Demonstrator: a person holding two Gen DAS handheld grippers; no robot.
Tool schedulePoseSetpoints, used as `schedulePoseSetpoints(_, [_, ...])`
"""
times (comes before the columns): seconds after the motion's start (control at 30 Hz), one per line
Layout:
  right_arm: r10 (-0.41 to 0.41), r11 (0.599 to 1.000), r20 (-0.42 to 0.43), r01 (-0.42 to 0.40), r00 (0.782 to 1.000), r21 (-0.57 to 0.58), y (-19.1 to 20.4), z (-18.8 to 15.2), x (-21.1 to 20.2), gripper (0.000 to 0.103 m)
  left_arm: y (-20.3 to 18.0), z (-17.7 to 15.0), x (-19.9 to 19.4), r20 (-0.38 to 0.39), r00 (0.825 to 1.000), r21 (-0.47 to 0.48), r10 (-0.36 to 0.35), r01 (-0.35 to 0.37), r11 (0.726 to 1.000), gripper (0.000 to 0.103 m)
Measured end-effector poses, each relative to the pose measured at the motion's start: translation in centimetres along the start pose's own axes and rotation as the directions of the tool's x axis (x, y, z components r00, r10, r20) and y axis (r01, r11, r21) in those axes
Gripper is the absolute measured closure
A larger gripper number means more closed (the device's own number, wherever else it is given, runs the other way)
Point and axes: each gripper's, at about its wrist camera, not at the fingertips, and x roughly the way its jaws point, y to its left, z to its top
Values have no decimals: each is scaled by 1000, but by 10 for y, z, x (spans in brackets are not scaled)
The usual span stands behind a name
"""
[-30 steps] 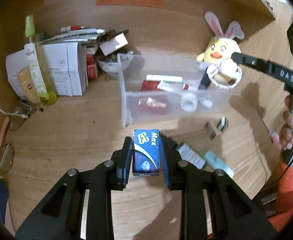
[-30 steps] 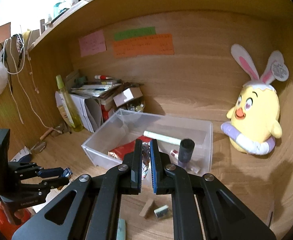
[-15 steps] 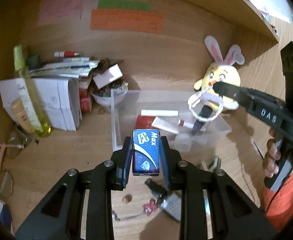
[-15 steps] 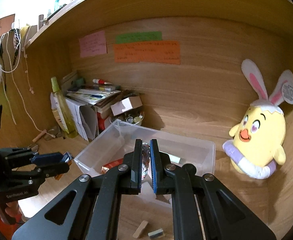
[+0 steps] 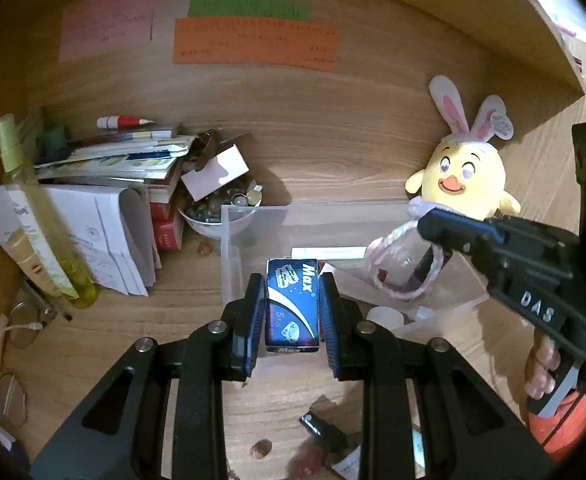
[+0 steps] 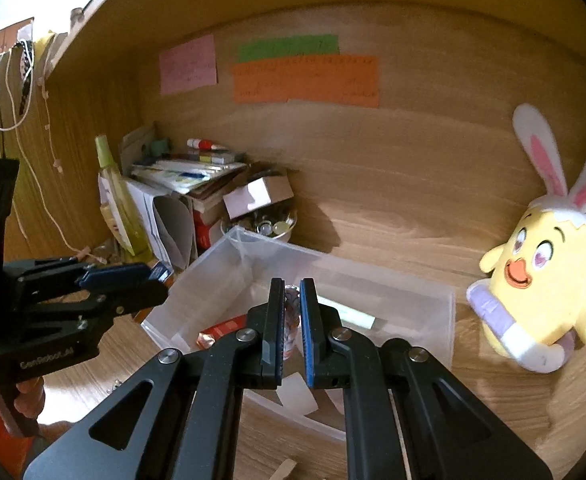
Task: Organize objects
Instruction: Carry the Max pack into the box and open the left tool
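My left gripper (image 5: 291, 286) is shut on a small blue "Max" box (image 5: 292, 304) and holds it just in front of the near wall of a clear plastic bin (image 5: 229, 256). My right gripper (image 6: 292, 300) is shut on a pink-and-white braided cord loop (image 5: 397, 264), which hangs over the bin's right half. In the right wrist view only a thin strip of the loop (image 6: 291, 320) shows between the pads, above the bin (image 6: 433, 320). The bin holds a white tube (image 5: 329, 253), a red packet (image 6: 221, 330) and other small items.
A yellow bunny-eared plush (image 5: 465, 184) sits behind the bin's right end. A bowl of small items (image 5: 217, 216), stacked papers and books (image 5: 105, 184) and a yellow-green bottle (image 5: 41, 220) stand at the left. Loose small items (image 5: 325, 432) lie on the desk near me. Eyeglasses (image 5: 25, 320) lie far left.
Both grippers have moved forward and closer to the bin. The cord loop now hangs over the bin's right half, and the blue box has come up to the bin's near wall.
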Motion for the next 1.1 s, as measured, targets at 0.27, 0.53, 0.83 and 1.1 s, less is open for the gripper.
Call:
schedulePoseSetpoints(0.27, [51, 999, -67, -52, 996, 0, 3, -10, 27, 96, 2, 5, 24, -29, 1000, -3, 7, -7, 1000, 76])
schedulePoseSetpoints(0.53, [59, 998, -153, -59, 986, 4, 1, -21, 49, 96, 4, 2, 47, -69, 998, 0, -3, 3, 1000, 76])
schedulePoseSetpoints(0.83, [3, 1000, -188, -4, 982, -4, -2, -24, 58, 96, 0, 1, 53, -84, 996, 13, -1, 2, 1000, 75])
schedulePoseSetpoints(1.1, [-11, 1000, -138, 9, 990, -15, 4, -17, 41, 66, -5, 0, 37, -58, 998, 17, -14, 15, 1000, 61])
